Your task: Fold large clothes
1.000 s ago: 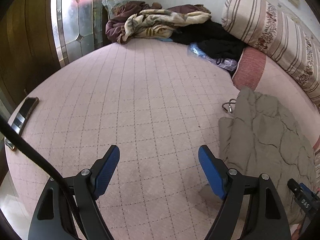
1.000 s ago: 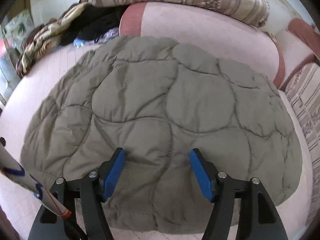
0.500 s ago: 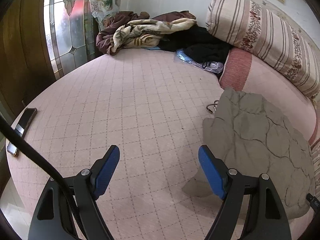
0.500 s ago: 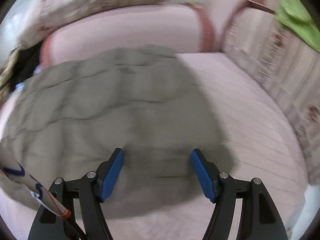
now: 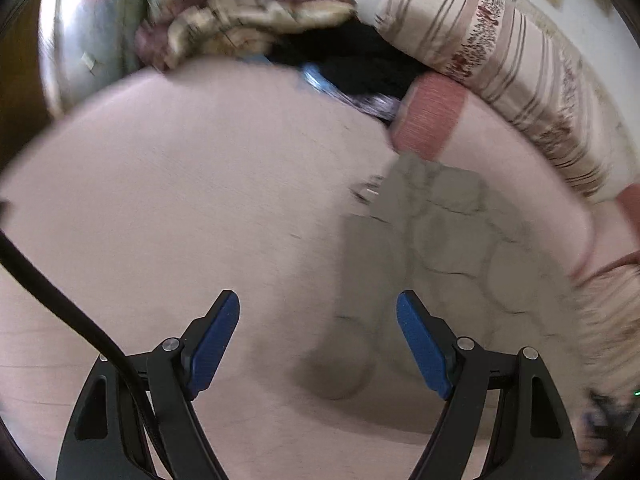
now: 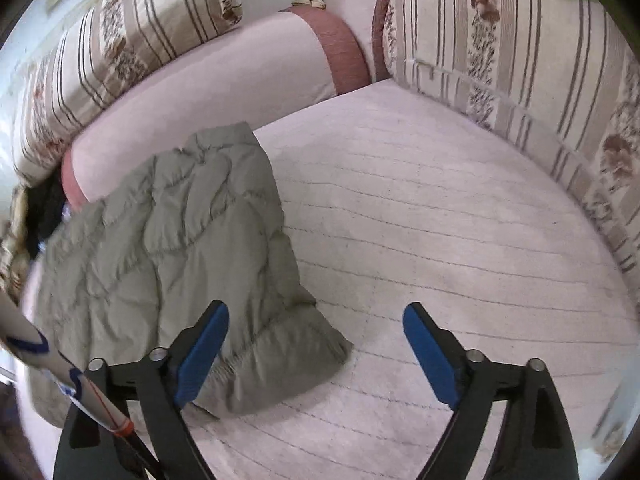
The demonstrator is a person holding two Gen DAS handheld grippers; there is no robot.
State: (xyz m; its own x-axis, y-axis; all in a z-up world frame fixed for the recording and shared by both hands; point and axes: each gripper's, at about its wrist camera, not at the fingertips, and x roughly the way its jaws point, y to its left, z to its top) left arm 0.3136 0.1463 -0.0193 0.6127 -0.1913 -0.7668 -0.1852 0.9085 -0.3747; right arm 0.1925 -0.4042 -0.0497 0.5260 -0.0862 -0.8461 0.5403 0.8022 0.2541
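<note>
Olive quilted jacket [image 6: 168, 248] lies folded into a compact block on the pink mattress [image 6: 420, 208], its far edge near the pink bolster [image 6: 208, 96]. Both tools are empty: the left gripper [image 5: 318, 344] has its jaws wide above the jacket's near corner, and the right gripper [image 6: 316, 354] is equally spread, its left finger over the hem. The fold looks nearly finished; any final tidy is best done by pinching the loose hem corner low and squaring it gently without dragging the layers apart.
</note>
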